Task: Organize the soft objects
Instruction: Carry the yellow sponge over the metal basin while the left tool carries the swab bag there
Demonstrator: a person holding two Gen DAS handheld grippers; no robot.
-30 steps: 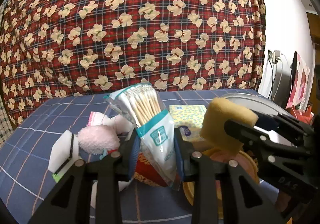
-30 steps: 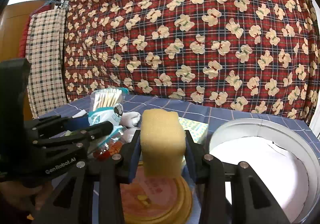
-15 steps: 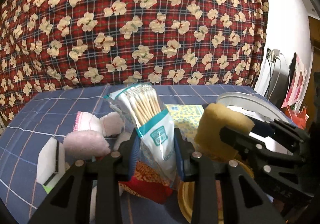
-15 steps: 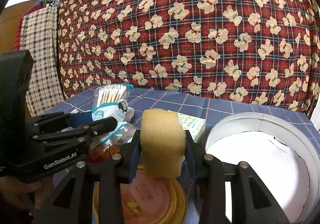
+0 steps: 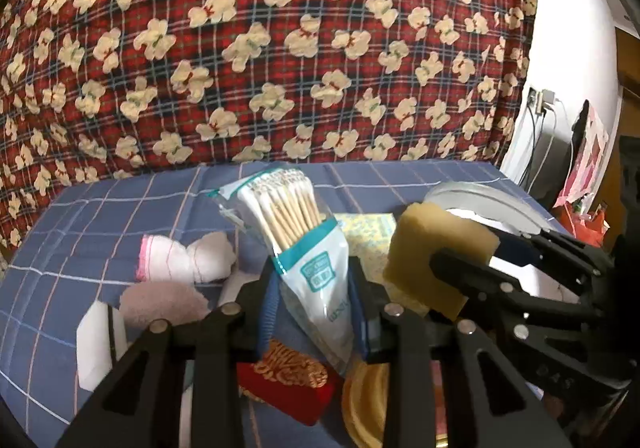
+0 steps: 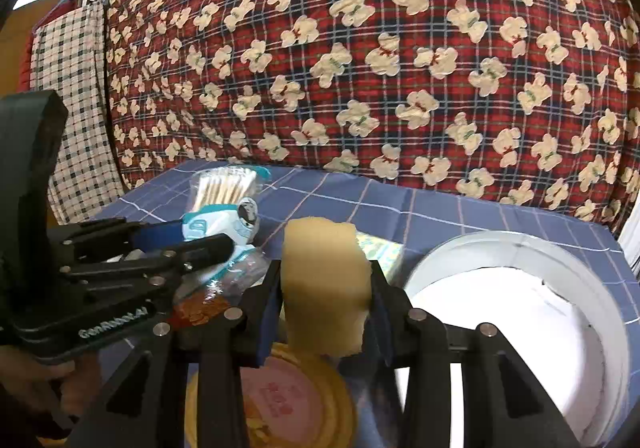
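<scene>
Two soft items lifted — none binned yet.
Left gripper (image 5: pixel 310 300) clamping cotton-swab pack (image 5: pixel 296 232), right gripper (image 6: pixel 326 304) squeezing sponge (image 6: pixel 324 284) beside empty white tub (image 6: pixel 520 312) — puff (image 5: pixel 160 304), cloths left.

cotton-swab pack (image 5: pixel 304 244) left of sponge (image 5: pixel 436 252), basin (image 6: pixel 520 312) right

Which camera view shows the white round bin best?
The right wrist view: the white round bin shows its rim and pale inside almost whole. In the left wrist view only part of its rim appears, behind the yellow sponge and the right tongs.
</scene>
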